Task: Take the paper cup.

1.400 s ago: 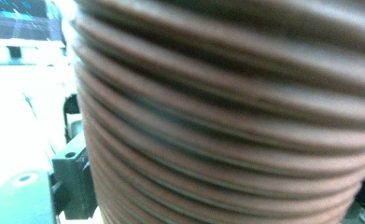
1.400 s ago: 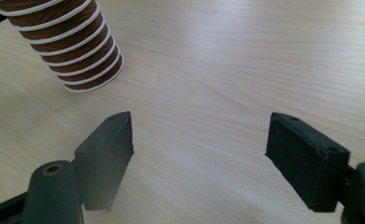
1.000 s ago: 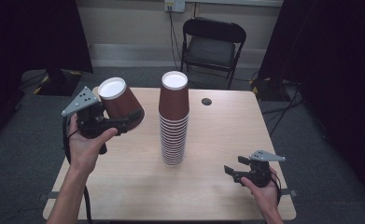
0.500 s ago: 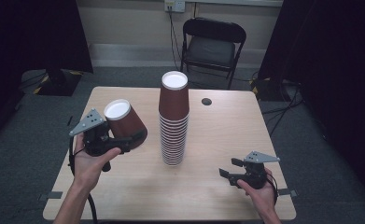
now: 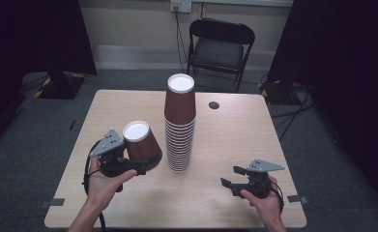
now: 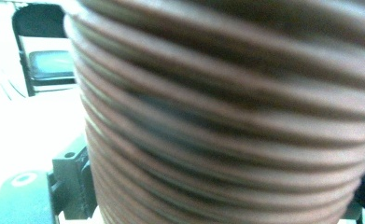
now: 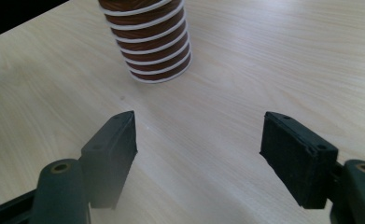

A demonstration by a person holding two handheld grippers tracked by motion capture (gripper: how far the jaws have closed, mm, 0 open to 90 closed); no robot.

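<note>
While the left gripper (image 5: 143,166) holds one brown cup (image 5: 142,145) upside down and tilted, jaws clamped at its rim just beside the stack (image 5: 179,128) on the bench (image 5: 254,140), the right gripper (image 5: 231,181) idles near the front edge, jaws wide w/ nothing between them. Risk, imo: the cup is so near that a sideways nudge could topple the tall stack, or a crooked set-down could tip the cup over. Left gripper view is a blurred wall of cup rims (image 6: 227,121), so pad contact & the gap btwn cup and stack are hard to judge.
</note>
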